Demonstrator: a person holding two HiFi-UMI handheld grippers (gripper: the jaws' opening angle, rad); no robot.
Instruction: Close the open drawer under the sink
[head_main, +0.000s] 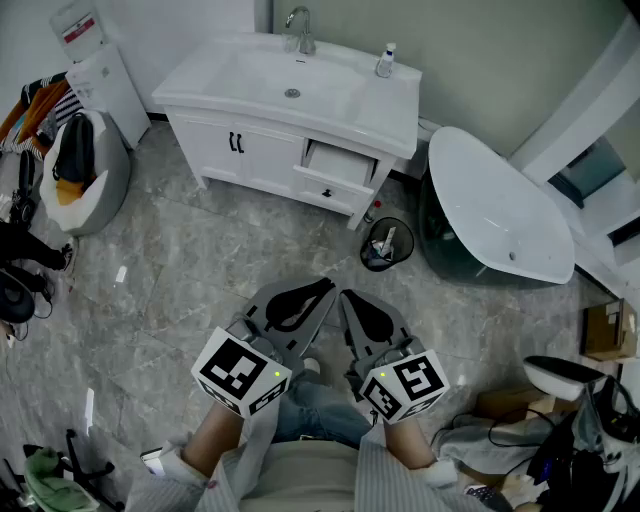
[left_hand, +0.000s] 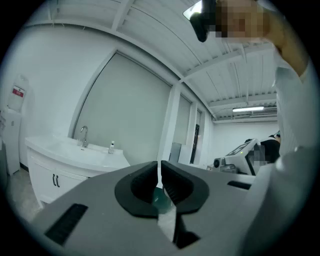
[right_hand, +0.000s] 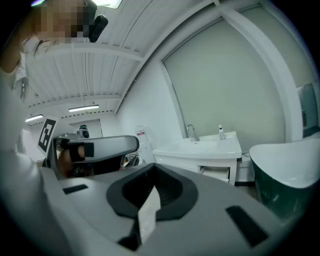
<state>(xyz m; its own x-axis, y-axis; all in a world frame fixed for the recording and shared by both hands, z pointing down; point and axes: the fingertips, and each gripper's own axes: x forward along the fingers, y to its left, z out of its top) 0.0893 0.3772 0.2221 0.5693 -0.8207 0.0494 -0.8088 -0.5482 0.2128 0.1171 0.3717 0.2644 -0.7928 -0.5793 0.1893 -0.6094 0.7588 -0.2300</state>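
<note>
- Left gripper (head_main: 318, 290) — jaws pressed almost together with only a slit between them and nothing held. It is carried low in front of the person and points toward the cabinet.
- Open drawer (head_main: 338, 166) — the upper drawer at the right end of the cabinet under the sink (head_main: 292, 80), standing out into the room. It lies well apart from both grippers, ahead across the floor. Its front runs along the cabinet face, so a closing push would go square to that face, toward the wall.
- Right gripper (head_main: 350, 298) — jaws together and empty, just beside the left one. It is judged marginally the nearer, since the drawer sits on the cabinet's right side.
- The left gripper view shows the sink and the cabinet doors (left_hand: 52, 181), but the gripper's own body hides the drawer.
- The right gripper view shows the drawer (right_hand: 216, 173) protruding, with the bathtub (right_hand: 290, 165) to its right.
</note>
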